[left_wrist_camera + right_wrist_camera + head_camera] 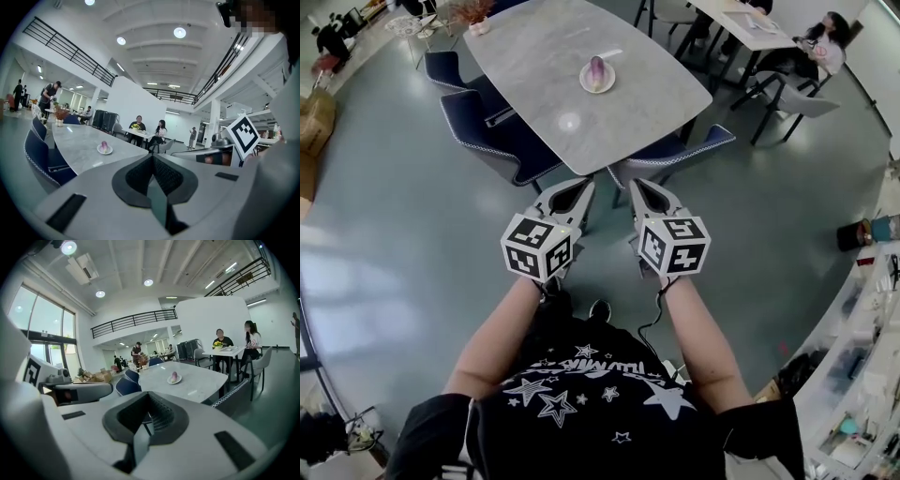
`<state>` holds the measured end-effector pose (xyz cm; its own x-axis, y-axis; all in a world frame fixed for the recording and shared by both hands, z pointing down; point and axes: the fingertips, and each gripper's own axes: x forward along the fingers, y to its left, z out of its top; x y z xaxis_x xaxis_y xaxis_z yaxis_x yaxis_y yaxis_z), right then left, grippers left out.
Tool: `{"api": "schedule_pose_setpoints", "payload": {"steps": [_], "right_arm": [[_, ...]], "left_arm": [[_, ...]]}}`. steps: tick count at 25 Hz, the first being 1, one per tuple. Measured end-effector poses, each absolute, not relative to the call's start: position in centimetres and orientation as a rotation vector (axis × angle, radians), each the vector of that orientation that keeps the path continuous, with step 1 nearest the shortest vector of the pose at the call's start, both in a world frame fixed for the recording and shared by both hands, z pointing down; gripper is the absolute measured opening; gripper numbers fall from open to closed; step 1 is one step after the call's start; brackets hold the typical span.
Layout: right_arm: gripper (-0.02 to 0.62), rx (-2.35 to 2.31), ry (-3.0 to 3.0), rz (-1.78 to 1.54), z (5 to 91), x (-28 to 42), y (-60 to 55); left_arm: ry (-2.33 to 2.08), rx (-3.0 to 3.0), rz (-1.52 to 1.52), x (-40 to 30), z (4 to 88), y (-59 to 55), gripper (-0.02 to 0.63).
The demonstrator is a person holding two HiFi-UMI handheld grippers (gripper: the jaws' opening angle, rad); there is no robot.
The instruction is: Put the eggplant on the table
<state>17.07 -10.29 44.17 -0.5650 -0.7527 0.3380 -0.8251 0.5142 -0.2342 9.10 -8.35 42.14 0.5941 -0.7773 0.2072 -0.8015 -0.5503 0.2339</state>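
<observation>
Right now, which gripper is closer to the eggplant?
Left, barely. The left gripper and right gripper hang short of the table; the eggplant lies far ahead, between them but leftward.

Purple eggplant [597, 70] on a white plate [607, 85] atop grey table [534, 66].

1. Head view: set above the person, facing forward and steeply down. The left gripper [567, 199] and right gripper [652, 199] sit near, mid-frame. The surface [534, 66] lies ahead, toward the top of the frame.
2. Left gripper view: rides on the left gripper, low, looking along its jaws. It is roughly level, and the ceiling [154, 42] fills the upper frame. The surface is at far left, the right gripper at the right edge.
3. Right gripper view: same mounting on the right gripper. The surface is centre-right, the left gripper at the left edge.
4. Overlap: all three views show the surface with its plate [597, 78], and the second table [750, 23] beyond.
</observation>
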Motion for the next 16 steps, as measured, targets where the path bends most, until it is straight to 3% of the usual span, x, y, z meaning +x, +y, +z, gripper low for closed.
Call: {"api": "schedule_pose_setpoints", "payload": {"steps": [16], "right_arm": [[0.005,1.424,-2.557,0.328,41.0,13.7,-5.6]], "left_arm": [[-1.275,2.564,0.07,6.5,40.0,-3.5,0.008]]}}
